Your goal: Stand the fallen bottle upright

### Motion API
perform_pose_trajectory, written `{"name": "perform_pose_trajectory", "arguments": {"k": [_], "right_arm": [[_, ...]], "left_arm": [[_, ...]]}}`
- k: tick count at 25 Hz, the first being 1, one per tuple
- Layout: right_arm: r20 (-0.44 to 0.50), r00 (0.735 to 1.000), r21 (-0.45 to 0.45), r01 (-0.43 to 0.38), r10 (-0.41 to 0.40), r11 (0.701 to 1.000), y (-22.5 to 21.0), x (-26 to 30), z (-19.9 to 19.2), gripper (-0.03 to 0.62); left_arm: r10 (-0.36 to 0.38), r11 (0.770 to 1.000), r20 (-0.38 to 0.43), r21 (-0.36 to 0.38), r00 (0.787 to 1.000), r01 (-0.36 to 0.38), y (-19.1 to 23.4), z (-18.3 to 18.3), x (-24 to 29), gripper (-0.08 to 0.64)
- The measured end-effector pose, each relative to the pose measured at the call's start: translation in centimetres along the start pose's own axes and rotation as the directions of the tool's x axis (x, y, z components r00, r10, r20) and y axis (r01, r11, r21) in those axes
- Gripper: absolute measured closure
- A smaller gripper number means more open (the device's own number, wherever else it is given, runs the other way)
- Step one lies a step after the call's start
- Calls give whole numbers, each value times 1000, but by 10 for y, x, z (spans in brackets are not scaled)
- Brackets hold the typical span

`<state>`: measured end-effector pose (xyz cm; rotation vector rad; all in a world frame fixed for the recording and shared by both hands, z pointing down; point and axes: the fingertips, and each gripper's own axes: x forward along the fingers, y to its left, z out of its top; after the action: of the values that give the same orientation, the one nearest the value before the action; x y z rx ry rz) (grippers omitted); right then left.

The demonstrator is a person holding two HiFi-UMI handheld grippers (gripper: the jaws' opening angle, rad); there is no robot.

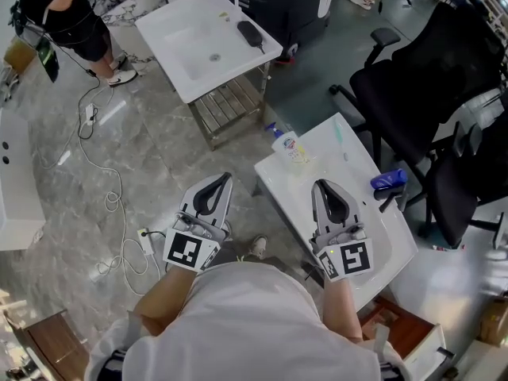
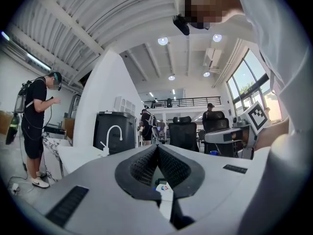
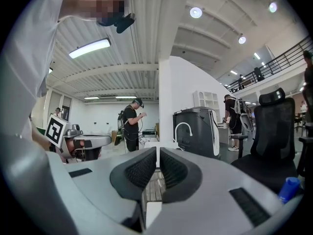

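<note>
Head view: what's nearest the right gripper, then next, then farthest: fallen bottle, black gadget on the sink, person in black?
1. Fallen bottle, just ahead of the right gripper, at a corner of the table.
2. Black gadget, on the sink top beyond.
3. Person in black, far top left.

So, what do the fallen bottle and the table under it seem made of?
The bottle: probably plastic, pale and glossy, judging by its sheen and moulded blue cap. The table: smooth white top, perhaps laminate or painted board; the look leaves it open.
</note>
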<state>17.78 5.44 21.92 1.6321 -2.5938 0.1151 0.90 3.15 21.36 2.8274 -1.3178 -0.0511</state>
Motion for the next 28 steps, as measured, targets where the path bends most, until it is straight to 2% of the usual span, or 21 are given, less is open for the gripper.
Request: {"name": "perform_pose_trajectory", "arguments": {"k": [6, 12, 19, 24, 28], "right_arm": [[-39, 999, 9, 13, -13, 1000, 1, 20, -14, 546], [-132, 991, -21, -17, 14, 1000, 1, 49, -28, 546], [-239, 971, -53, -38, 24, 998, 5, 80, -47, 545], [-313, 949, -75, -61, 35, 995, -1, 110, -64, 545], [-347, 938, -109, -70, 28, 992, -5, 129, -76, 545]], "left_arm": [[-14, 1000, -25, -25, 1000, 13, 22, -16, 8, 541], [-38, 997, -34, -68, 999, 35, 39, -35, 20, 541], [-49, 991, -18, -130, 999, 46, 60, -56, 34, 541], [-45, 982, -14, -182, 999, 42, 76, -86, 49, 541], [-76, 978, -22, -196, 997, 71, 79, -104, 58, 541]]}}
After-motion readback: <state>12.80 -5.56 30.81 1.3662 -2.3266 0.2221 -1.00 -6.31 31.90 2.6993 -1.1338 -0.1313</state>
